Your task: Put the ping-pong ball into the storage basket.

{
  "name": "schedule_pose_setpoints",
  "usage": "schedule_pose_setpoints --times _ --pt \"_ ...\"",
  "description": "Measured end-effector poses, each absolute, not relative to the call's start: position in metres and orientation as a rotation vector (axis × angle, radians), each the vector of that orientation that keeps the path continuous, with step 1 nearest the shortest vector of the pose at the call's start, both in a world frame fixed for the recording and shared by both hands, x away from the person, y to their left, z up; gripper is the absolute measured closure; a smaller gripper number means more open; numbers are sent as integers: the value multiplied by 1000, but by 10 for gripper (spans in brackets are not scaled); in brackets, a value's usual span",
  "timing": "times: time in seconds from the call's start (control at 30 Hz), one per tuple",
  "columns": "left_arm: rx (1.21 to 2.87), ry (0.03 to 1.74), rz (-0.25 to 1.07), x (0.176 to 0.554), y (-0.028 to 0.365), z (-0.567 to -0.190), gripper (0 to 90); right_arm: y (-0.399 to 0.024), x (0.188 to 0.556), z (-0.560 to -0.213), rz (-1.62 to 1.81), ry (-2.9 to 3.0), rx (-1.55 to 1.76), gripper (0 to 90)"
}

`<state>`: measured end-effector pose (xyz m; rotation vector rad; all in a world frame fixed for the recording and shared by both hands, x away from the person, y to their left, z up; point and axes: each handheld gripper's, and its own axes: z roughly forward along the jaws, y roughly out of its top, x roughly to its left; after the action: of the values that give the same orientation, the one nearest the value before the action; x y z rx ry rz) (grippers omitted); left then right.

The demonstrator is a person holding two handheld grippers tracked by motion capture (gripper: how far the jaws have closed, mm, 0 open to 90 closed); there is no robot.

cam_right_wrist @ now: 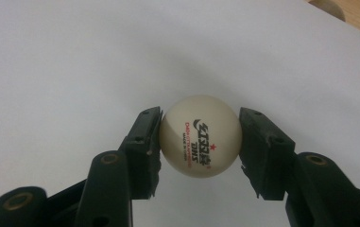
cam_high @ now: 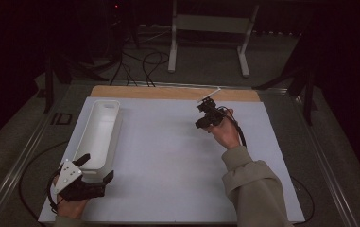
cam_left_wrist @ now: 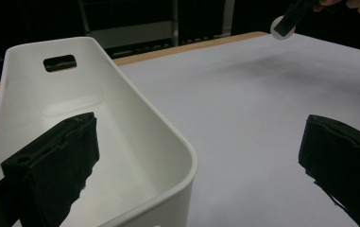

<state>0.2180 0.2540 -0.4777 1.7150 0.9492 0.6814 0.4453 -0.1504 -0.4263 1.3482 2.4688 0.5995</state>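
White table-tennis ball [cam_right_wrist: 200,136] with printed lettering sits clamped between the right tongs [cam_high: 208,115], raised over the white surface [cam_high: 168,161] at upper right of the high view. Pickup looks done (judging by the grip); carrying it to the long white plastic bin [cam_high: 99,135] at left remains. Left tongs [cam_high: 97,166] gape wide astride the bin's near corner.

White table-tennis ball [cam_right_wrist: 200,136] with black and red print, clamped on both sides between the black jaws of the right hand-held gripper [cam_right_wrist: 200,142], pale worktop [cam_right_wrist: 73,56] behind the ball, wooden edge [cam_right_wrist: 352,14] far beyond it
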Motion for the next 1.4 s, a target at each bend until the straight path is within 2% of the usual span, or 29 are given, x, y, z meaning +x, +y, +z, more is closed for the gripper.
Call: schedule_pose_setpoints --times 1.4 --pt "1713 950 681 218 254 -478 0 -136 440 -403 649 2473 1285 510"
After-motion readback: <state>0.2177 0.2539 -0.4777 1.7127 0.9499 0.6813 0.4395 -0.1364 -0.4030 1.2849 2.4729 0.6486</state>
